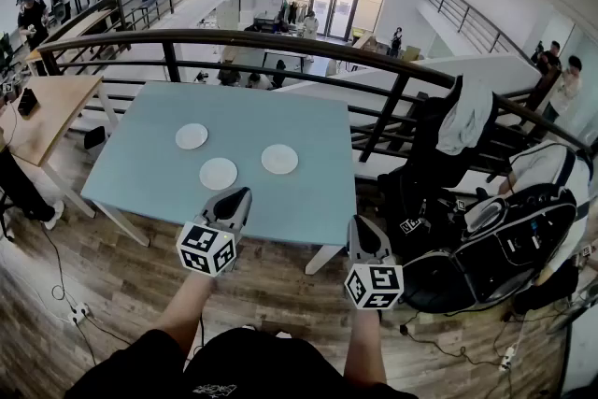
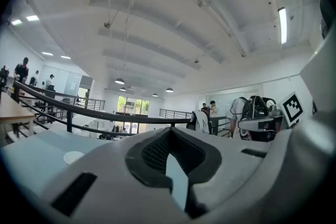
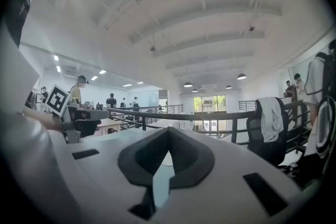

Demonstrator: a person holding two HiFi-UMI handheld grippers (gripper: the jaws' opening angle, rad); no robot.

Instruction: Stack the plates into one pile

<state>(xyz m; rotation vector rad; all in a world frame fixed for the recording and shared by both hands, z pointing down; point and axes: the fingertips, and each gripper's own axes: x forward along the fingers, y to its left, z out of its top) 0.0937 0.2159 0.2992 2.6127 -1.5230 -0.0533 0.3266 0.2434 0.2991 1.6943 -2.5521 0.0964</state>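
Note:
Three white plates lie apart on the light blue table (image 1: 308,201): one at the back left (image 1: 192,136), one nearer the front (image 1: 219,173) and one to the right (image 1: 279,159). My left gripper (image 1: 243,192) is shut and empty, hovering over the table's front edge just right of the front plate. My right gripper (image 1: 358,222) is also shut and empty, just off the table's front right corner. In the left gripper view the jaws (image 2: 169,131) meet over the table, with one plate (image 2: 73,157) at the far left. The right gripper's jaws (image 3: 168,131) are closed too.
A black railing (image 1: 280,42) runs behind the table. A wooden desk (image 1: 47,112) stands to the left. A chair draped with a white garment (image 1: 464,121) and black bags (image 1: 509,238) crowd the right side. Cables and a power strip (image 1: 79,311) lie on the wooden floor.

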